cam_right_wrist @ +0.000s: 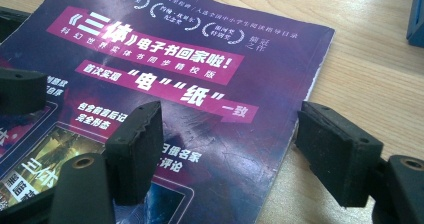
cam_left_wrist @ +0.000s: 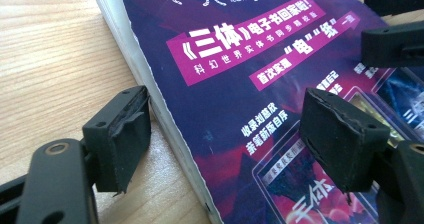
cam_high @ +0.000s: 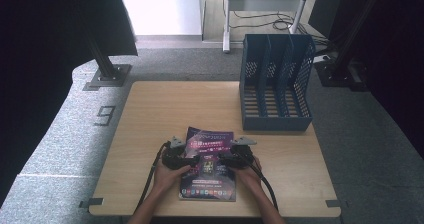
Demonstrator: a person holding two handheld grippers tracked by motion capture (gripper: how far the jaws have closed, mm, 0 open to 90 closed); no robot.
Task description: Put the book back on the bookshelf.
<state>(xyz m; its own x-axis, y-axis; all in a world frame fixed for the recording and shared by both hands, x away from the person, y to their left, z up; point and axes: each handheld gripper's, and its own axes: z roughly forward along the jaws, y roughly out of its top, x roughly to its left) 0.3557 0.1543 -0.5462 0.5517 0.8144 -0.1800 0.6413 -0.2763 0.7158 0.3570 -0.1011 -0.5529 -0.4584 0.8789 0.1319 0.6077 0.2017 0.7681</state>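
A purple paperback book [cam_high: 210,140] with white and pink Chinese lettering lies flat on the wooden table [cam_high: 165,109], near its front edge. My left gripper [cam_high: 195,161] sits low at the book's left edge. In the left gripper view its jaws [cam_left_wrist: 227,134] stand open astride that edge of the book [cam_left_wrist: 235,84], one pad [cam_left_wrist: 122,134] over the wood, the other over the cover. My right gripper [cam_high: 223,160] is at the right edge. Its jaws [cam_right_wrist: 235,151] are open too, one pad [cam_right_wrist: 137,149] above the cover of the book [cam_right_wrist: 200,79], the other over the table. Neither gripper's pads press on anything.
A blue mesh file rack [cam_high: 276,81] with three upright slots stands at the table's back right. Black stand bases [cam_high: 106,76] rest on the carpet beyond the table's far corners. Bare wood lies left and right of the book.
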